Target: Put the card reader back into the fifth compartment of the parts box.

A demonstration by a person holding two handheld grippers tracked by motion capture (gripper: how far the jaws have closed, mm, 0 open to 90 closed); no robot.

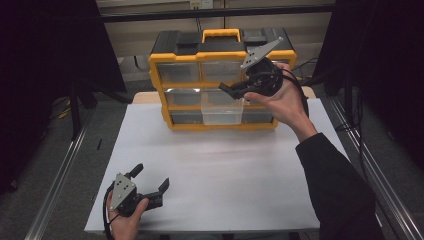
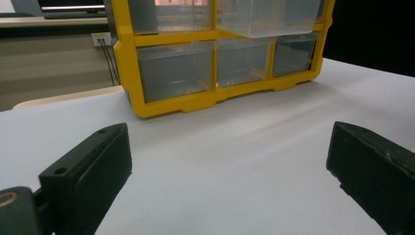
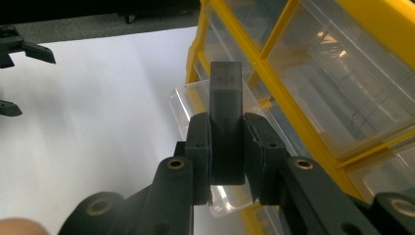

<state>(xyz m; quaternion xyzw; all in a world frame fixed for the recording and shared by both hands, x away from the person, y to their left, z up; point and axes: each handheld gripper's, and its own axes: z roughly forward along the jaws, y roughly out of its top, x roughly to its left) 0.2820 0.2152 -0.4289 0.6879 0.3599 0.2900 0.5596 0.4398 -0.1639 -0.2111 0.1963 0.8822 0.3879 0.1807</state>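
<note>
The right gripper (image 1: 225, 90) hangs in front of the yellow drawer cabinet (image 1: 159, 75) at about 1 o'clock on the white table (image 1: 210, 165), its jaws pressed on a small dark block (image 3: 226, 122) that stands upright between them. In the right gripper view, the block's top end pokes out beyond the jaw tips, over a clear drawer (image 1: 220, 112) pulled partway out of the cabinet's middle column. That drawer sticks forward from the cabinet front, at 12 o'clock from the table's centre. The left gripper (image 1: 150, 182) rests low near the table's front edge at about 7 o'clock, well apart from the cabinet, with its 2 jaws spread wide and nothing between them.
</note>
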